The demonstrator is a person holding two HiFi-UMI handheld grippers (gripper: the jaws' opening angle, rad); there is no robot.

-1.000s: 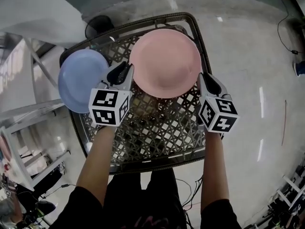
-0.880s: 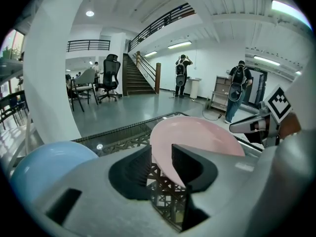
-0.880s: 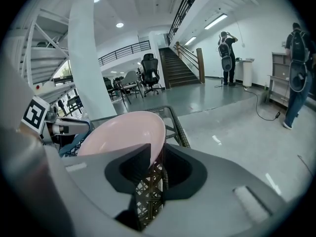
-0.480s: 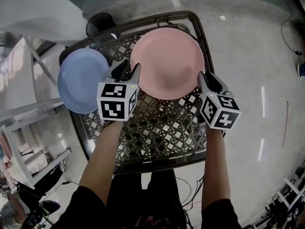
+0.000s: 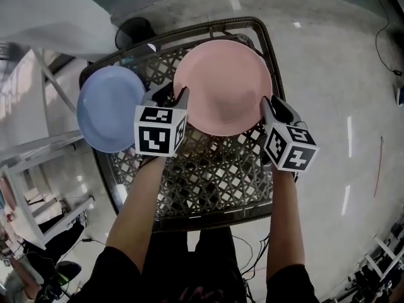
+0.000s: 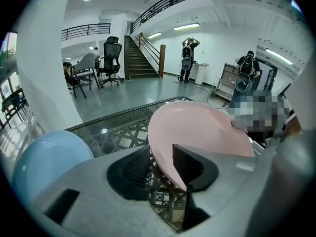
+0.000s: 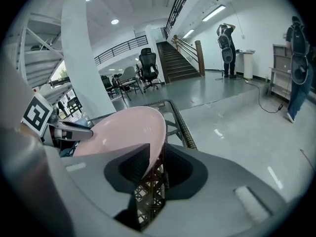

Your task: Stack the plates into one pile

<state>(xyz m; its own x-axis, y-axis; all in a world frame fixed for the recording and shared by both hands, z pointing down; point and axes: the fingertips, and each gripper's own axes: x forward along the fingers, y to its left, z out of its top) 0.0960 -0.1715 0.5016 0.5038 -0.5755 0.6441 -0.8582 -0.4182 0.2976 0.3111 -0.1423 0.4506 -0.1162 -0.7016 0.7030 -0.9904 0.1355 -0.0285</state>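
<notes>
A pink plate (image 5: 222, 84) lies on the far right part of a lattice-topped table (image 5: 208, 175), and a blue plate (image 5: 110, 106) lies at its left edge, partly overhanging. My left gripper (image 5: 172, 97) straddles the pink plate's left rim (image 6: 163, 157). Its jaws have just been closing a little, but a gap still shows beside the rim, so it is open. My right gripper (image 5: 276, 110) straddles the right rim (image 7: 155, 147). Its jaws have just been opening and stand open, with lattice showing beside the rim. The blue plate (image 6: 44, 162) is apart from both grippers.
The table's dark raised rim (image 5: 268, 49) runs close behind the pink plate. A round black base (image 5: 132, 33) stands on the floor beyond the table. White framework (image 5: 38, 188) is at the left. Cables (image 5: 252, 257) lie on the floor near me.
Both pairs of jaws have widened around the pink plate's rims. The left gripper has shifted right and a little lower. The pink plate has barely moved.
</notes>
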